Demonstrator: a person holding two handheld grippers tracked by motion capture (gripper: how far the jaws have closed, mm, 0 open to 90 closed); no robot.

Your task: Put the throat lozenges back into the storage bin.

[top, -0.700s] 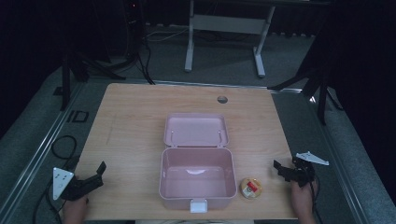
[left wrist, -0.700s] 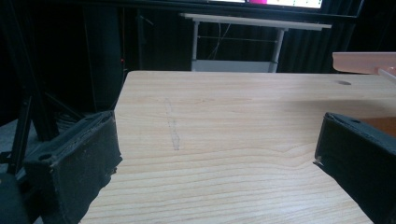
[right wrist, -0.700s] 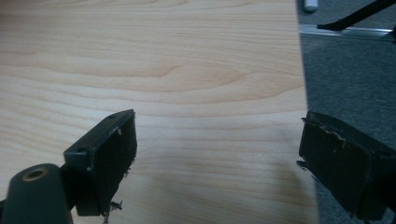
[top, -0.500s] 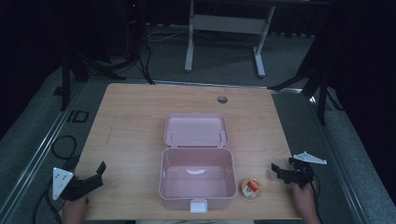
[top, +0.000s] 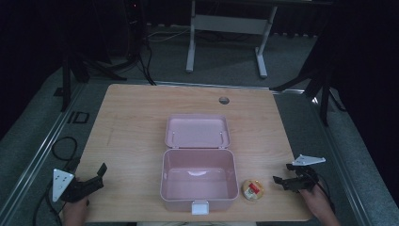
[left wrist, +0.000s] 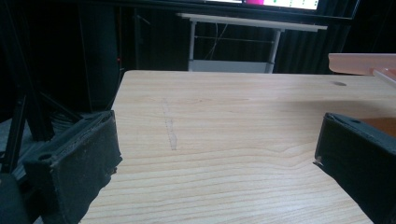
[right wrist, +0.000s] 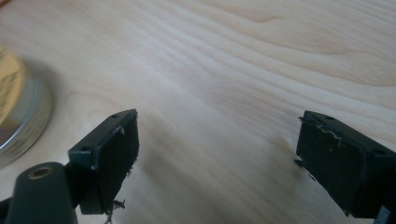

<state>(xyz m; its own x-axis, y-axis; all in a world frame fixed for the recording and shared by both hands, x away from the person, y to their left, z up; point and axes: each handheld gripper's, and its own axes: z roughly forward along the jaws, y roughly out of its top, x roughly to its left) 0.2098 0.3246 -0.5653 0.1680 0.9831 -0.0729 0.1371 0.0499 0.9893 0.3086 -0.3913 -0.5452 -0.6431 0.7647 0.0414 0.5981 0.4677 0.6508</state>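
Table point(top: 141, 122) – right gripper point(top: 281, 181) apparently near tin point(top: 252, 189)

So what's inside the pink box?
The pink box sits open with its lid folded back. Its floor looks bare apart from a pale shine. The strip just behind its near wall is hidden. The small round tin lies outside, beside it.

Wood table point(top: 131, 122), pale grain, rounded corners. 1 round cable hole point(top: 224, 100) nr far edge, centre-right. Faint pencil line point(left wrist: 170, 126) on top, left half, running front-to-back. Grey carpet floor point(top: 291, 61) all round. Behind table: white desk frame point(top: 226, 23), 2 legs w/ feet. Black stand legs at both far corners, left point(top: 80, 70) & right point(top: 324, 80). Black cable loop point(top: 61, 148) on floor by left edge. Bkgd dark.
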